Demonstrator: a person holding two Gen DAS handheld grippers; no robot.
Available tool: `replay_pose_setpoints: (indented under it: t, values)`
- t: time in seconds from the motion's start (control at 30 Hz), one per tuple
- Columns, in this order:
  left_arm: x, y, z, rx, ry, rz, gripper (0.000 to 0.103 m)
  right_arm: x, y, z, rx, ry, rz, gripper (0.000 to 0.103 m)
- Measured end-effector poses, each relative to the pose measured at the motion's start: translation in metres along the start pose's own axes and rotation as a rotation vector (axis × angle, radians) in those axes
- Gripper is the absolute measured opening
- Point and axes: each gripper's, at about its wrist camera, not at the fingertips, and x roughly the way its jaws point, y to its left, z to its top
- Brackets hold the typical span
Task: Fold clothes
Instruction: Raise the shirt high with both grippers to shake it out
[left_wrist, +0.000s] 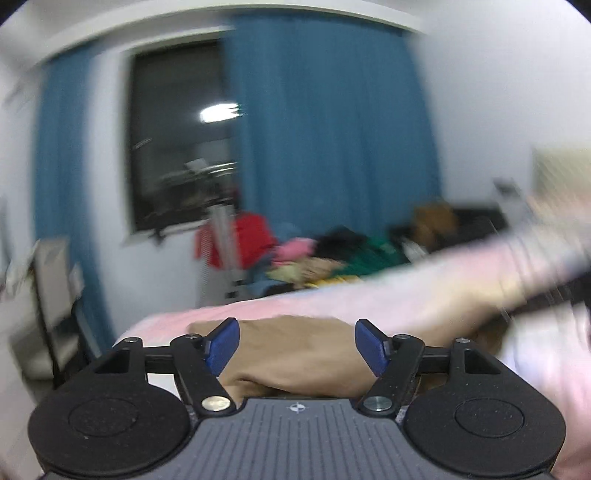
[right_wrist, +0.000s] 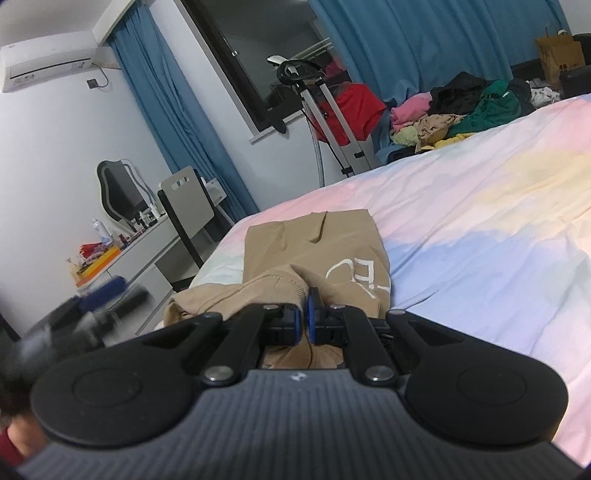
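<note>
A tan sweatshirt with white lettering lies partly folded on the pastel pink and blue bed sheet, near the bed's left edge. My right gripper is shut on a ribbed edge of this garment, and the cloth bunches around the blue pads. In the left wrist view, which is blurred, my left gripper stands open just above the same tan sweatshirt. Its blue pads are wide apart and do not press on the cloth.
A heap of mixed clothes lies beyond the far end of the bed. A garment steamer stand with a red item stands by the dark window. A desk and grey chair sit left of the bed.
</note>
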Motion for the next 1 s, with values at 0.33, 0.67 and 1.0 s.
replay_pose_setpoints:
  t: [0.33,0.67,1.0]
  values:
    - [0.048,-0.088,-0.038,0.296,0.031,0.254,0.081,-0.015,0.006,0.0,-0.01,-0.112,-0.031,0.007]
    - [-0.036,-0.065,0.008,-0.098,-0.236,0.424,0.093,-0.008,0.011,0.002,-0.078,-0.124,-0.068,0.007]
    - [-0.047,-0.061,-0.012,-0.149,0.092,0.408,0.091,-0.028,0.013,0.007,-0.08,-0.249,-0.075,0.007]
